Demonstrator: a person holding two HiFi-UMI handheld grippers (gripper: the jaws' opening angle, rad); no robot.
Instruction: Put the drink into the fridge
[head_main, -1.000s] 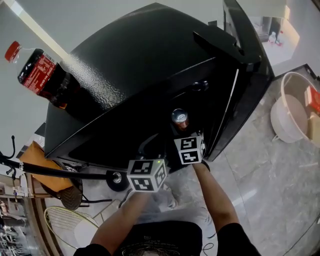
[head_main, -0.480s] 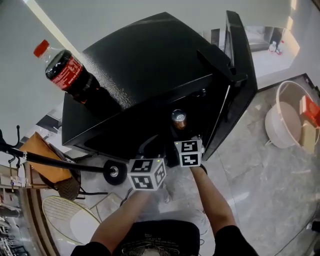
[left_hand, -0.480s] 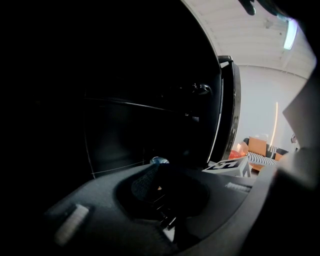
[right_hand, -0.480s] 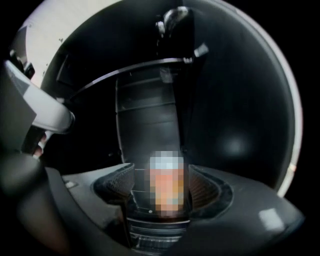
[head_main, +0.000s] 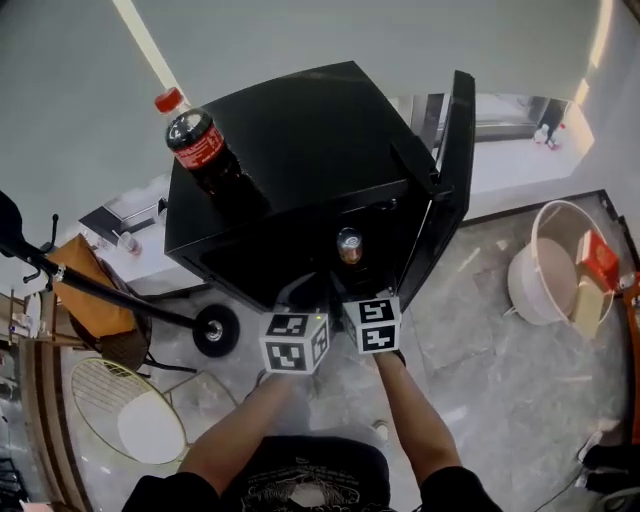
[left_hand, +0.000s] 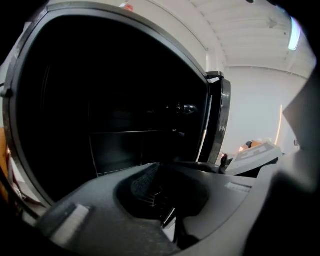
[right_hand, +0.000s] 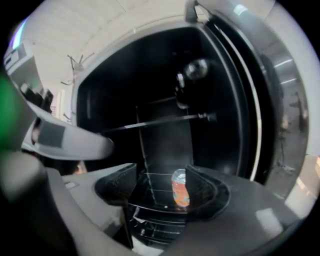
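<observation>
atop fridge (head_main: 300, 130), cola bottle (head_main: 200, 150), head view only; left fingers (left_hand: 145, 182) apart, right fingers (right_hand: 202, 189) apart, just narrowing, both empty.

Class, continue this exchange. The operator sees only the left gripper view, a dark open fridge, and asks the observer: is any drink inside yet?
Observer: Yes. The right gripper view shows an orange can standing upright on a shelf inside the fridge.
Operator: Any other drink outside?
Observer: In the head view, a cola bottle stands upright on top of the fridge.
Operator: What is on the floor by the door?
Observer: A white tub sits on the floor, to the right of the open door in the head view.
</observation>
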